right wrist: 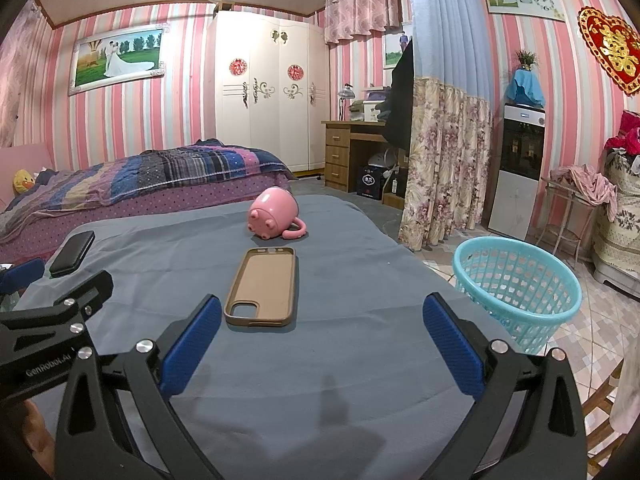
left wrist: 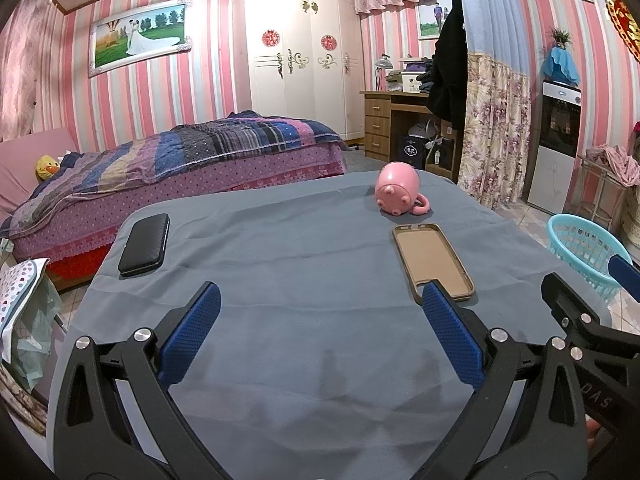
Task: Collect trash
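Both tools, left [left wrist: 320,304] and right [right wrist: 322,316], released, empty. Risk: phone case [right wrist: 264,286] lies flat on bench [right wrist: 360,360]; fingers may skid, bunching cloth.

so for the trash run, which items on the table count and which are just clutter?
Job, as a guess:
- phone case
- black case
- pink mug, tipped on its side
- turquoise basket, likely the bin
- left gripper and right gripper, both open

Lying about:
- bed
- desk
- water dispenser
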Tool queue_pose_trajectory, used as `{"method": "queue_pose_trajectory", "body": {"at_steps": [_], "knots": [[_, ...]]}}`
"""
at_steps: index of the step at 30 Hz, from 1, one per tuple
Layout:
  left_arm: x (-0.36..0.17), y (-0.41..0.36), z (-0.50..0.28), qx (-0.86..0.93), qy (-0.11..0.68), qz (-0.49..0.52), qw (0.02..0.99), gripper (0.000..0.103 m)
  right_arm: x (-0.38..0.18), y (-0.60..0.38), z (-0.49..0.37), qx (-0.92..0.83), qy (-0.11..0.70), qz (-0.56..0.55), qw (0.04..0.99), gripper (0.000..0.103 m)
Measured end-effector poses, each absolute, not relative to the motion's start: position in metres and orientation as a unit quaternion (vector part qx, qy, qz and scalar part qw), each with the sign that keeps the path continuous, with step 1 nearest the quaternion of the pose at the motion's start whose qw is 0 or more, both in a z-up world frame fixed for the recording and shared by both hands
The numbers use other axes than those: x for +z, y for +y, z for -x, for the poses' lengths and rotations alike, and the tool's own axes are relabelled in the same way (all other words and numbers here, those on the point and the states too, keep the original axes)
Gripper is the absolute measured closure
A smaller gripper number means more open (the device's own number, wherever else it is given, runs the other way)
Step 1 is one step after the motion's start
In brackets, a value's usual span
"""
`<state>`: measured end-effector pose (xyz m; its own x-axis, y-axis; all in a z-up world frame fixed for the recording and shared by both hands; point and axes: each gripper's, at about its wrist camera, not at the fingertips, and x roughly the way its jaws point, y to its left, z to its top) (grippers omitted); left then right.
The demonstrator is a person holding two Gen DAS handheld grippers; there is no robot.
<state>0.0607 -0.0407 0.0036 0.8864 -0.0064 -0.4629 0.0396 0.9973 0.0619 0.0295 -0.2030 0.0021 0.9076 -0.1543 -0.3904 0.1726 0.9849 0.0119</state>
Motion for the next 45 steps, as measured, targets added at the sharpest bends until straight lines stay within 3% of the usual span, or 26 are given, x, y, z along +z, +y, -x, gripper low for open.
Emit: {"method": "queue_pose_trajectory", "body": {"at_steps": [45], "knots": [[0.0060, -0.0318, -0.0618, -0.007, 0.234, -0.030, 0.972, 0.005, 0.0021, -0.2011, -0.0270, -0.085, 0.198, -0.025, 0.976, 0.005]]}}
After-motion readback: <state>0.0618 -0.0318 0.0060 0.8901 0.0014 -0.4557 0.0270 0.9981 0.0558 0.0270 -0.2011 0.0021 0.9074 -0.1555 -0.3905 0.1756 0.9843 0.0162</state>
